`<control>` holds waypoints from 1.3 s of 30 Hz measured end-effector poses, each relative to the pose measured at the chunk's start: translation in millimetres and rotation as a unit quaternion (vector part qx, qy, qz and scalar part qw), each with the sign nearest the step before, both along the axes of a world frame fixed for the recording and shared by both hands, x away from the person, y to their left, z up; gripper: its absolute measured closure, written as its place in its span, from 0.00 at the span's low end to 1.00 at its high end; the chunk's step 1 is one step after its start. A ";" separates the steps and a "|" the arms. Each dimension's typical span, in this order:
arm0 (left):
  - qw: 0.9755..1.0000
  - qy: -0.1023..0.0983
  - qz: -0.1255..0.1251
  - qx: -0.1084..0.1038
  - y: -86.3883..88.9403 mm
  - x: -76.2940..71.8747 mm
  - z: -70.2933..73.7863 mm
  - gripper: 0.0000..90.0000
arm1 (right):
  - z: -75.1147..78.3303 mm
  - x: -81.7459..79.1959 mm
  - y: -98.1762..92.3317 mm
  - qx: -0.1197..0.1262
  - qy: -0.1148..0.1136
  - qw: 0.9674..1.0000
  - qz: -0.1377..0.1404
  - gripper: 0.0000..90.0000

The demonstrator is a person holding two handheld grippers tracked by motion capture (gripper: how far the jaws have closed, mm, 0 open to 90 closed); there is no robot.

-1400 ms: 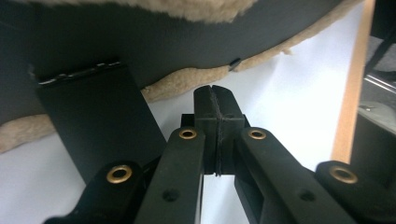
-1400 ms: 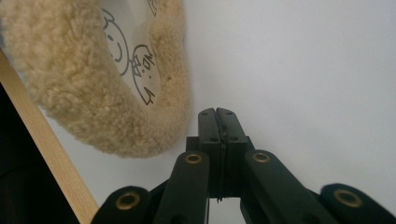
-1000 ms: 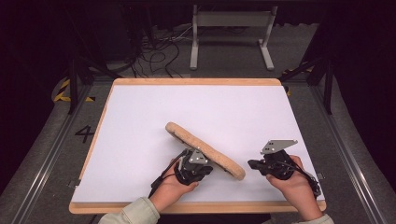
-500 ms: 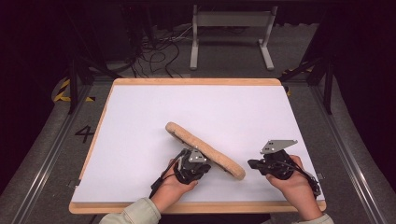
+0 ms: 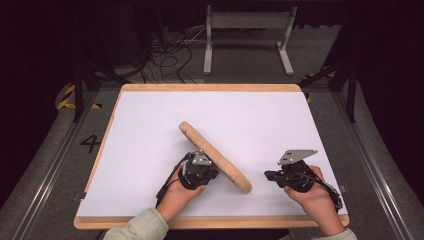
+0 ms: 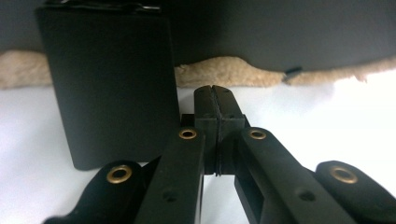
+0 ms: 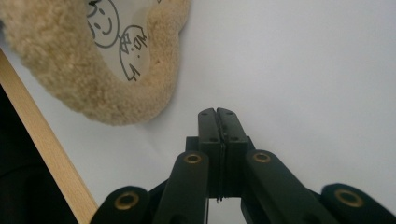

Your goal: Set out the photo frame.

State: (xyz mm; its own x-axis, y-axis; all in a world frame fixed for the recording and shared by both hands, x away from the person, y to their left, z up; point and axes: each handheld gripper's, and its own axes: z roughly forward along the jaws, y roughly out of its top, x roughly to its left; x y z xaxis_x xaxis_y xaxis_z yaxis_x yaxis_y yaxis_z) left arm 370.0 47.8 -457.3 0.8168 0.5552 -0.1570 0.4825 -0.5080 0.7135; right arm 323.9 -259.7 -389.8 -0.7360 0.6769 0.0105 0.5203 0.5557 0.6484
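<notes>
A: Where does the fleece slipper (image 5: 215, 156) lie?

B: On the white worktop (image 5: 150, 125), in its near half. Seen from above it is a long tan oval that runs slantwise, its far end toward the middle of the worktop and its near end toward the wooden front edge (image 5: 210, 221).

A: And the left gripper (image 5: 199, 170)?

B: Right against the slipper's left long side, about halfway along it; from above I cannot tell whether it touches. Its jaws are clenched together with nothing between them. In the left gripper view the fleece rim (image 6: 224, 77) runs across just beyond the tips, with a dark panel above it and a black block (image 6: 112, 88) standing to the left of the jaws.

A: The right gripper (image 5: 272, 176)?

B: Off the slipper's near end, to its right, a clear strip of white worktop between them. It points across toward the slipper. Its jaws are also pressed together and empty.

A: Anything more of the slipper from that side?

B: In the right gripper view its fleecy end (image 7: 93, 60) sits up and to the left of the jaws, apart from them. Inside the fleece border is a pale patch with a drawn smiling face and some handwriting.
</notes>
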 end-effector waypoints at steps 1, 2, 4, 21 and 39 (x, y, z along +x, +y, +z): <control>1.000 0.003 0.003 -0.003 2.2 0.7 0.7 1.00 | -0.3 -0.1 0.9 0.001 0.001 1.000 0.001 1.00; 1.000 0.005 0.005 -0.005 3.3 1.1 1.0 1.00 | -0.6 -0.2 1.5 0.000 0.001 1.000 0.002 1.00; 1.000 0.001 0.008 -0.003 5.8 2.6 1.0 1.00 | -1.1 -0.3 2.3 -0.001 0.002 1.000 0.003 1.00; 1.000 -0.012 0.022 0.002 39.0 12.8 5.9 0.99 | -13.5 2.9 21.2 -0.001 -0.012 1.000 0.011 1.00; 1.000 -0.015 0.024 -0.001 75.8 -9.8 17.5 0.98 | -20.7 6.9 64.3 0.017 -0.034 0.996 0.083 1.00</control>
State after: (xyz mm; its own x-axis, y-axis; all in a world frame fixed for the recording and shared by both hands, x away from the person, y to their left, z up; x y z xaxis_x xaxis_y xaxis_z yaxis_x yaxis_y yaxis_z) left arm 360.2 123.6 -439.8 0.7936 0.5935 -0.1338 0.4844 -0.4834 0.7292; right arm 330.8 -195.4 -410.5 -0.8380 0.5452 -0.0224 0.3767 0.6079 0.6990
